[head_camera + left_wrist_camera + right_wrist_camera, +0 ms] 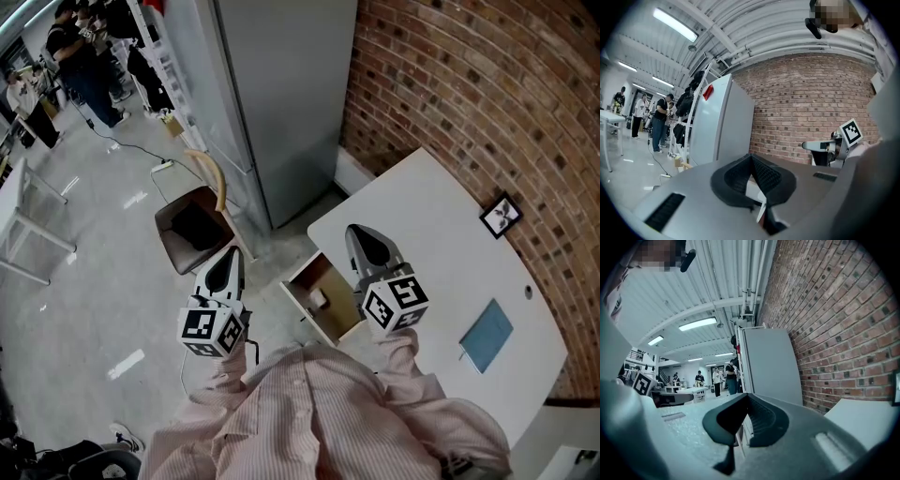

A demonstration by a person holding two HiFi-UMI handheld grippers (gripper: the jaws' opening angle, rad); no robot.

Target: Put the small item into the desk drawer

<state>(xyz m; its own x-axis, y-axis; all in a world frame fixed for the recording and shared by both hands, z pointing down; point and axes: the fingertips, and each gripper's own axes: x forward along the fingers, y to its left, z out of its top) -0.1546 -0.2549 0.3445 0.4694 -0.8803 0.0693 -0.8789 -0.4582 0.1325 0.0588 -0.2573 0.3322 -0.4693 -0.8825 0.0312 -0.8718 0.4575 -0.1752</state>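
Observation:
In the head view the desk drawer stands pulled out from the white desk, showing its brown inside. A small white item lies in the drawer. My right gripper is raised over the desk's edge just right of the drawer, with its jaws together and nothing between them. My left gripper is held over the floor to the left of the drawer, also shut and empty. Both gripper views point up and outward: the left gripper and the right gripper each show closed dark pads against the room.
A blue notebook and a small framed picture lie on the desk. A tall grey cabinet stands behind the drawer, next to a brick wall. A brown-seated chair is on the floor at left. People stand far off at top left.

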